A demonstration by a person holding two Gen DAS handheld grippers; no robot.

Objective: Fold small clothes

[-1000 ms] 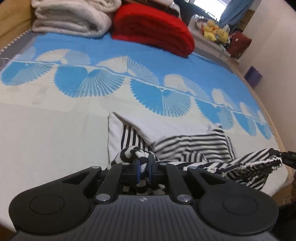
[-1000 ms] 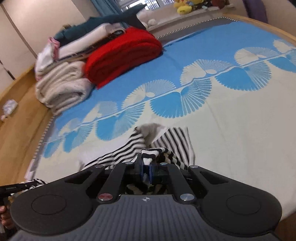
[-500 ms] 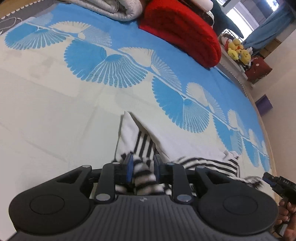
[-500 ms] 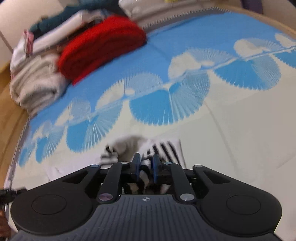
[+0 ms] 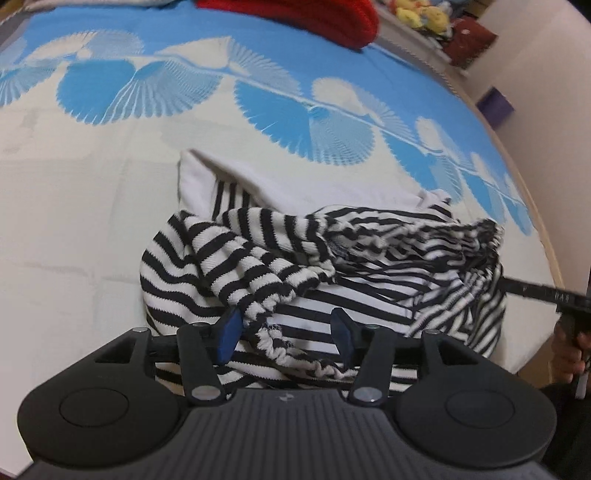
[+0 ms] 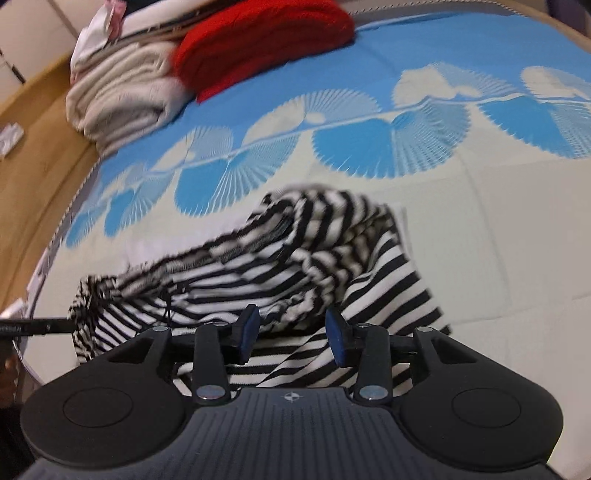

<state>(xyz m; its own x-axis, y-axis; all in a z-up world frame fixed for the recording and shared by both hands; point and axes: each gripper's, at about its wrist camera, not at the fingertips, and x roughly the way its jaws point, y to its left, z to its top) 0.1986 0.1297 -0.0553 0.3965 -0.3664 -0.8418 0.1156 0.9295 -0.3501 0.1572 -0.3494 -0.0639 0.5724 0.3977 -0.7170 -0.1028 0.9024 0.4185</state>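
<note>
A small black-and-white striped garment (image 5: pixel 332 258) lies bunched on the bed, with a plain white part (image 5: pixel 236 184) at its far side. My left gripper (image 5: pixel 284 332) is open just above its near left edge, the blue pads apart with a loose hem between them. In the right wrist view the same garment (image 6: pixel 314 266) lies crumpled under my right gripper (image 6: pixel 291 332), which is open with its pads apart. Each gripper's dark finger shows at the edge of the other's view.
The bed cover (image 5: pixel 92 184) is cream with blue fan patterns. A red folded blanket (image 6: pixel 258 40) and beige folded blankets (image 6: pixel 122 92) are stacked at the far end. Plush toys (image 5: pixel 421 14) sit beyond. The bed's wooden edge (image 6: pixel 33 155) runs along the left.
Both grippers were shut on the striped garment one second ago. They have opened and let it go; the garment now lies bunched on the bed.
</note>
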